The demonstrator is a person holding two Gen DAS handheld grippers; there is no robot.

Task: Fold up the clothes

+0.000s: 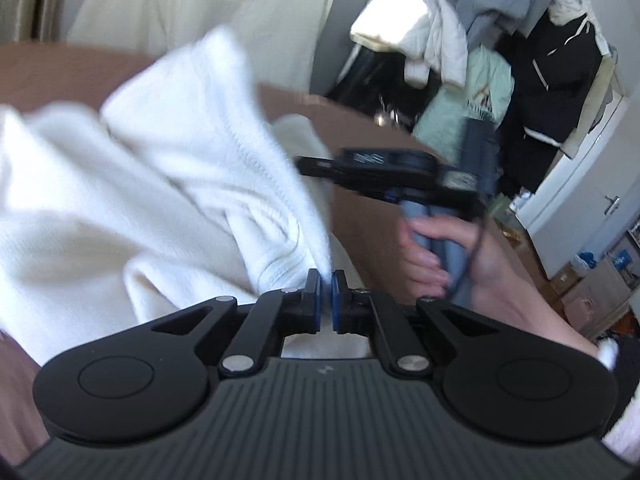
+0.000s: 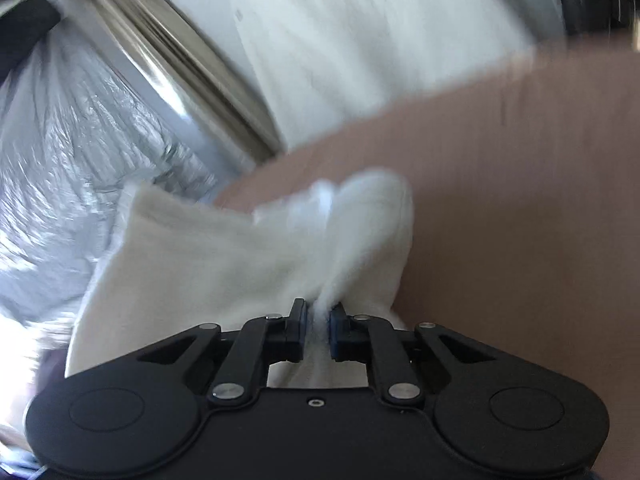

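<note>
A white fleece garment (image 1: 132,184) lies bunched on a brown bed surface (image 1: 352,132). My left gripper (image 1: 327,280) is shut on a fold of its edge, and the cloth rises up and to the left from the pads. In the left wrist view the right gripper (image 1: 316,168) reaches in from the right, held by a hand (image 1: 448,256), with its tip at the cloth. In the right wrist view my right gripper (image 2: 318,312) is shut on a pinch of the same white garment (image 2: 224,264), which fans out to the left above the brown surface (image 2: 520,200).
A rack piled with coats and jackets (image 1: 512,52) stands beyond the bed at the right, next to a white door (image 1: 592,184). A pale curtain (image 1: 192,4) hangs behind the bed. A metal rail (image 2: 180,68) and crinkled plastic sheeting (image 2: 60,168) lie at the left of the right wrist view.
</note>
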